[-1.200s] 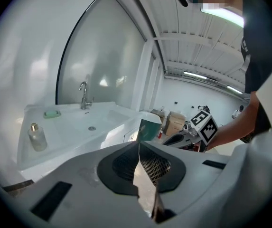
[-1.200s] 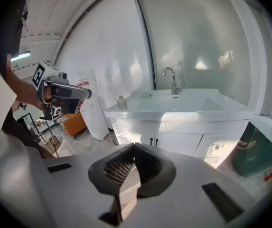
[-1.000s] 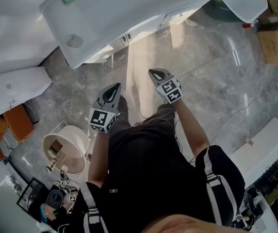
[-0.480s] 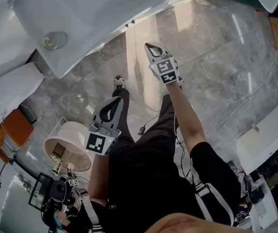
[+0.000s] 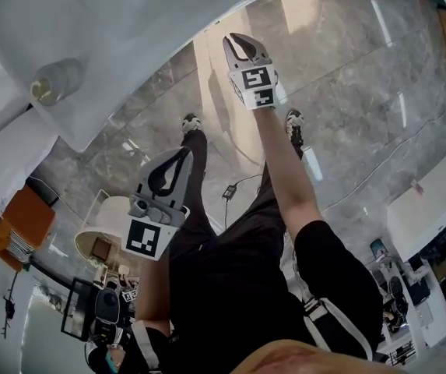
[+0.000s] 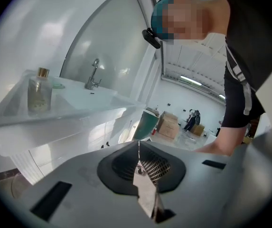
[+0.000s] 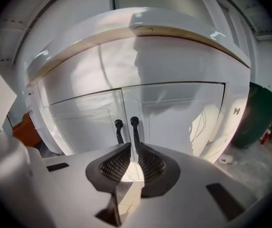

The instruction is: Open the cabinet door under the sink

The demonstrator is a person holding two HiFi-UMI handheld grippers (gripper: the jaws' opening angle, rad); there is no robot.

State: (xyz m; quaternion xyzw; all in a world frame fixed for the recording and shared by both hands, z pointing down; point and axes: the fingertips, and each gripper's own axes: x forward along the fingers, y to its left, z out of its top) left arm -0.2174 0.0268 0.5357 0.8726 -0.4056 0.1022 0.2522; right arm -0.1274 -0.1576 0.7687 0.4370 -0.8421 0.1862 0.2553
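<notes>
In the right gripper view the white cabinet (image 7: 178,113) under the sink counter faces me with both doors closed. Two black handles (image 7: 135,126) stand side by side at the seam between the doors. My right gripper (image 7: 133,145) points at them from a short distance, shut and holding nothing. In the head view that right gripper (image 5: 230,37) reaches forward under the edge of the white counter (image 5: 129,22). My left gripper (image 5: 185,151) hangs back near the person's leg, shut and empty. From the left gripper (image 6: 138,144) I see the basin (image 6: 79,103) from the side.
A glass bottle (image 5: 55,80) and a faucet (image 6: 94,75) stand on the counter. A round beige bin (image 5: 110,232) and an orange item (image 5: 24,224) sit on the floor at left. A white box (image 5: 433,201) lies at right, and a green bin (image 7: 257,113) stands beside the cabinet.
My right gripper has moved forward toward the cabinet under the counter. The left gripper has dropped back and lower. The head view has shifted closer to the sink.
</notes>
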